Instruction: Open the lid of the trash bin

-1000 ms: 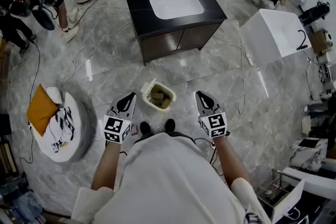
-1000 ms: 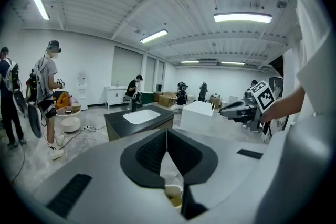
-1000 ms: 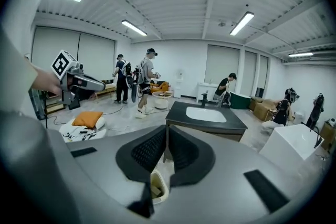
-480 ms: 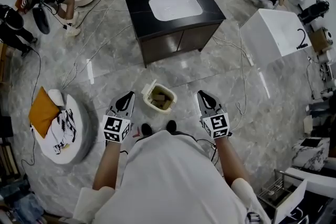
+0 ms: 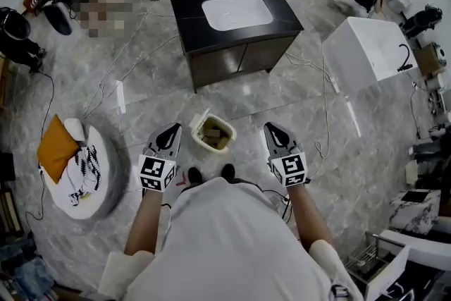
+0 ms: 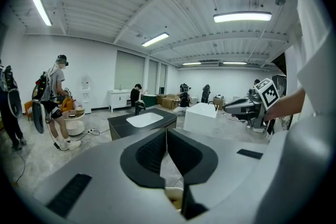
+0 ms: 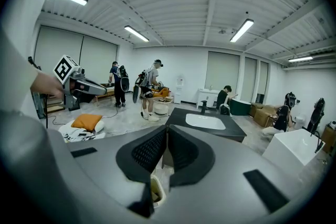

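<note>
A small cream trash bin (image 5: 213, 131) stands on the marble floor just ahead of the person's feet. Its lid is swung up at the back-left and brown waste shows inside. My left gripper (image 5: 170, 134) hovers to the bin's left, jaws together, holding nothing. My right gripper (image 5: 272, 131) hovers to the bin's right, jaws together and empty. In the left gripper view the left gripper (image 6: 166, 136) sits above a sliver of the bin (image 6: 174, 198). The right gripper (image 7: 167, 134) in its own view has the bin's rim (image 7: 156, 190) below it.
A dark vanity cabinet (image 5: 239, 21) with a white basin stands beyond the bin. A white box-shaped unit (image 5: 370, 46) is at the right. A round white seat with an orange cushion (image 5: 58, 148) lies at the left. Cables (image 5: 134, 46) trail over the floor; people stand far left.
Both grippers stay almost still beside the bin. The view has shifted slightly, and the people at the far left have moved.
</note>
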A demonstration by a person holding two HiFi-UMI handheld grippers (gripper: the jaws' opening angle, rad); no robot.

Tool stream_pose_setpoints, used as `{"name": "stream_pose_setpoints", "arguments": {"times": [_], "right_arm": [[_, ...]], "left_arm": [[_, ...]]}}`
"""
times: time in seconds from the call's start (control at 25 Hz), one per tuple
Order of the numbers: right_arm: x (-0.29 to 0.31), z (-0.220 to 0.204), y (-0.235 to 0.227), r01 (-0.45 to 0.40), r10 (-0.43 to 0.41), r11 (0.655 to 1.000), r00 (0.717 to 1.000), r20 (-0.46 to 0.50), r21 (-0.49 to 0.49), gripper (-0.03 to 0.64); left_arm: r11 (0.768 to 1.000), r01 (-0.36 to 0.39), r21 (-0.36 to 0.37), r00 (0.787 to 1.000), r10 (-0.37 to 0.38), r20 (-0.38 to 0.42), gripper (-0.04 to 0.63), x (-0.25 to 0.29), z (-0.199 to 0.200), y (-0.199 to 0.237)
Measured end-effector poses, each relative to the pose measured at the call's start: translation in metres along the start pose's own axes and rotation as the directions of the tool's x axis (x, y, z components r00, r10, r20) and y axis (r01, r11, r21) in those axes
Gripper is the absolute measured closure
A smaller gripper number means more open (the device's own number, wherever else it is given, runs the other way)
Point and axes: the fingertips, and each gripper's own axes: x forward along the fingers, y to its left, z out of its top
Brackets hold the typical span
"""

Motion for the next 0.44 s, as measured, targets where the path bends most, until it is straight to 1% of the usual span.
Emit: {"name": "stream_pose_setpoints", "arguments": {"times": [0.24,0.44], "right_arm": [[-0.0031,0.0013,0.0014,-0.005,0.005,1.0,1.0,0.003,-0.01,0.581],[-0.0017,-0.0002,0.0023,-0.009,0.009,1.0,1.0,-0.006,-0.011,0.581]], "left_arm": [[1.0,-0.009,-0.007,1.0,0.009,0.01,0.575,-0.0041,0.0007,-0.0029],[1.0,-0.011,-0.013,1.0,0.011,0.003,0.575,-0.0049,-0.0031,-0.0032]]}}
